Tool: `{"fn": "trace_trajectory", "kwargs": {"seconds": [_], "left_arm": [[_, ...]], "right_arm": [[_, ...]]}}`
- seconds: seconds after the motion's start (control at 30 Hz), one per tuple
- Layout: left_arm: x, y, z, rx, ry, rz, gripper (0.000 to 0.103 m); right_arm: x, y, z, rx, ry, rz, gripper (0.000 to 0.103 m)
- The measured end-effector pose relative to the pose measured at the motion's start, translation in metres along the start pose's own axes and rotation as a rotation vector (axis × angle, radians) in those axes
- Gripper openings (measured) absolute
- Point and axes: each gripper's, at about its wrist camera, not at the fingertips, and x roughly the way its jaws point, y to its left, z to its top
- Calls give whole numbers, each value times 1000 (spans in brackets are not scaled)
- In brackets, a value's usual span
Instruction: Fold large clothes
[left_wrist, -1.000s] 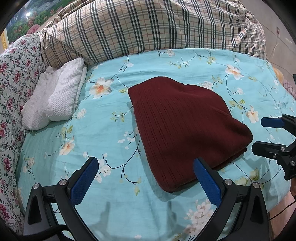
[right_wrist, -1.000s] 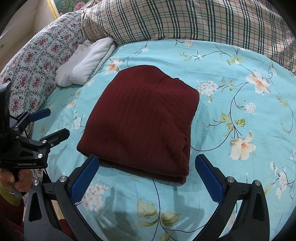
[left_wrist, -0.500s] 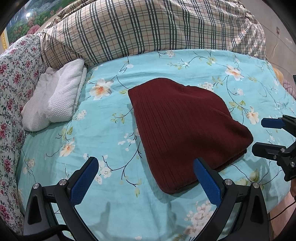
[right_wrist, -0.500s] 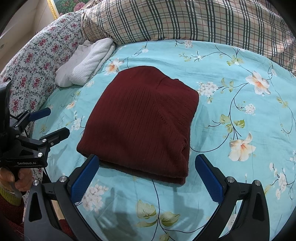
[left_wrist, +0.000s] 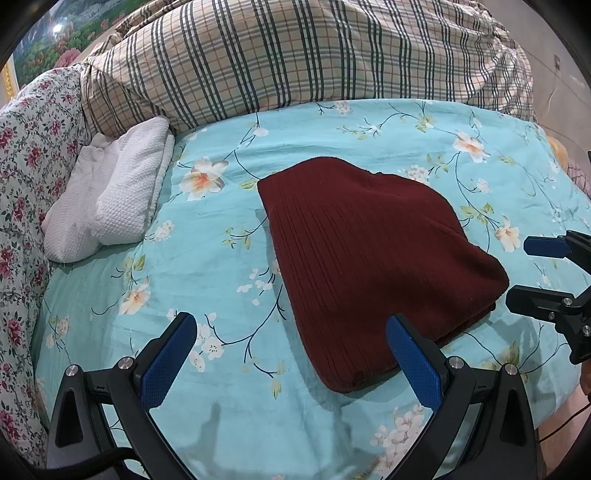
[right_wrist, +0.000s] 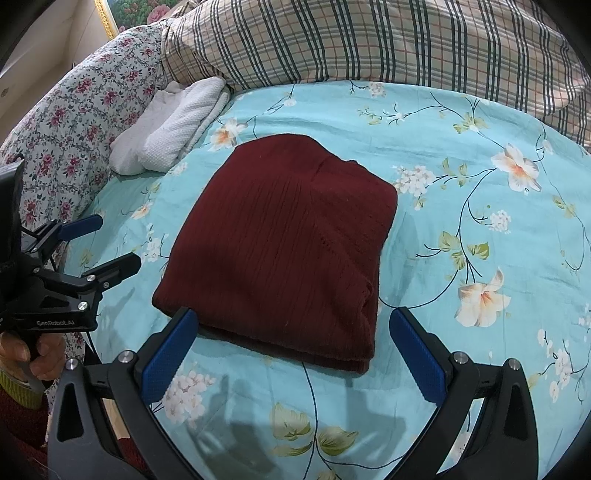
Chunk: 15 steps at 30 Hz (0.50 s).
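I see a bed (left_wrist: 229, 413) under a turquoise floral sheet. On it lie a folded maroon sweater (left_wrist: 362, 251), a white towel (left_wrist: 110, 195) and a plaid quilt (left_wrist: 295, 55).

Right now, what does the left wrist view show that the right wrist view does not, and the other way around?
Only the left wrist view shows the right gripper, open, beside the sweater's right edge. Only the right wrist view shows the left gripper, open, the hand holding it, and the sweater's layered front edge. Both show the folded maroon sweater lying flat on the turquoise floral sheet, the white folded cloth and the plaid quilt.
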Motion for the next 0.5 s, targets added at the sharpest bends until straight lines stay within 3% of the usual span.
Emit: {"fn": "trace_trajectory", "kwargs": {"seconds": [0.5], "left_arm": [[6,-4,4,2,-5,11,102]], "right_arm": [[2,-4,5,7,-10,2,103]]}}
